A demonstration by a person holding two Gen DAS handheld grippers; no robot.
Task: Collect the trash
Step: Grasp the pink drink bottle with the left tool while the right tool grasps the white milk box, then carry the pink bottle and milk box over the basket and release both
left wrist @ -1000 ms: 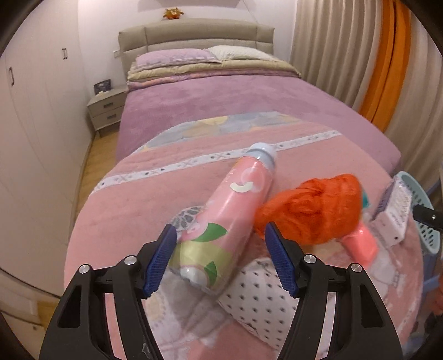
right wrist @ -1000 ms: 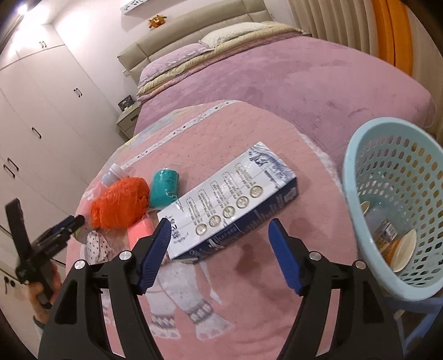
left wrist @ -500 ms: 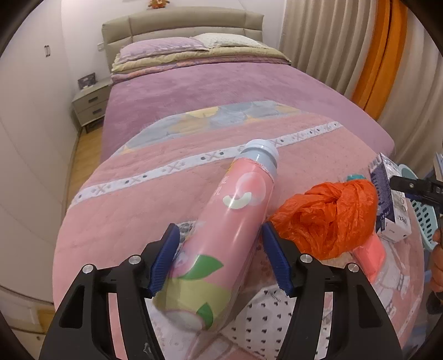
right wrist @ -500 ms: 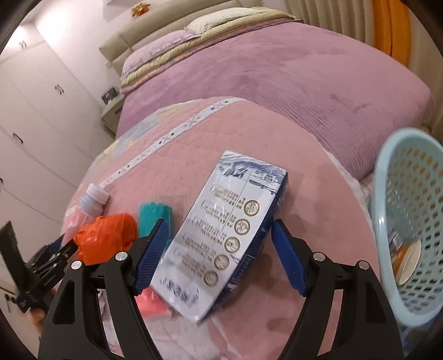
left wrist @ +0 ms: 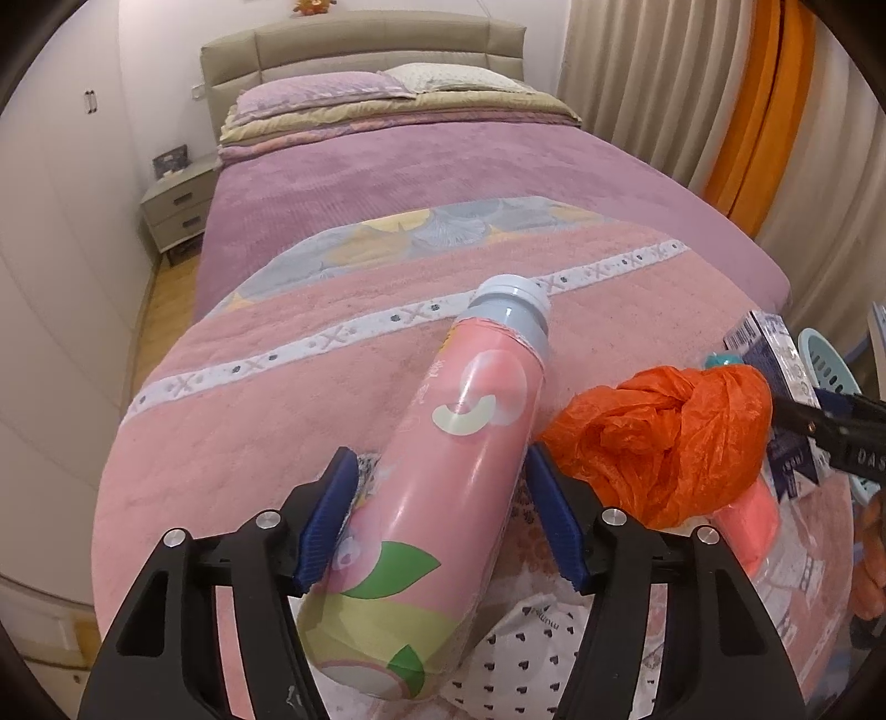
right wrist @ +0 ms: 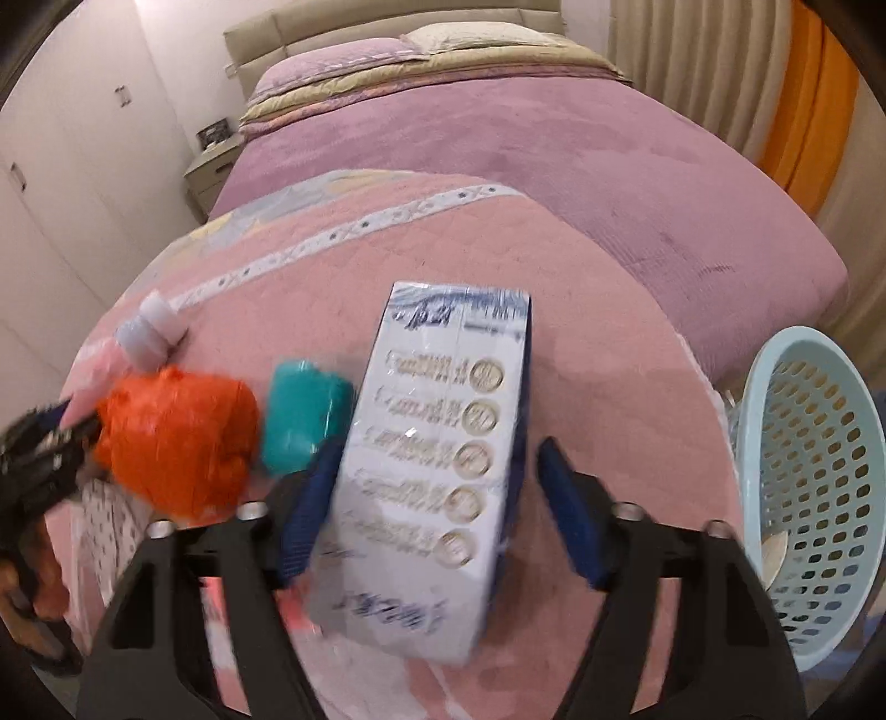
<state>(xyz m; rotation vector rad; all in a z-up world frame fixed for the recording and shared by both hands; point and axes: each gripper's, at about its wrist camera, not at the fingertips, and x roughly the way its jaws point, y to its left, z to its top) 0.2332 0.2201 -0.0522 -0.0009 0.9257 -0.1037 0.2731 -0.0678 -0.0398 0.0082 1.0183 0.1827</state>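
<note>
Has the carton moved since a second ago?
Yes. The carton turned from lying crosswise to pointing lengthwise toward the headboard, now between the right gripper fingers.

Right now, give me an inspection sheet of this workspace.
Surface: pink quilt over the foot of the bed.
Job's things: pink bottle, blue-white carton, orange bag, teal roll; light blue basket at the bed's edge.
Clutter: dotted white cloth.
Grippers: left gripper astride the bottle; right gripper astride the carton; neither clearly clamped.
Cables: nothing seen.
Surroundings: nightstand, curtains.
</note>
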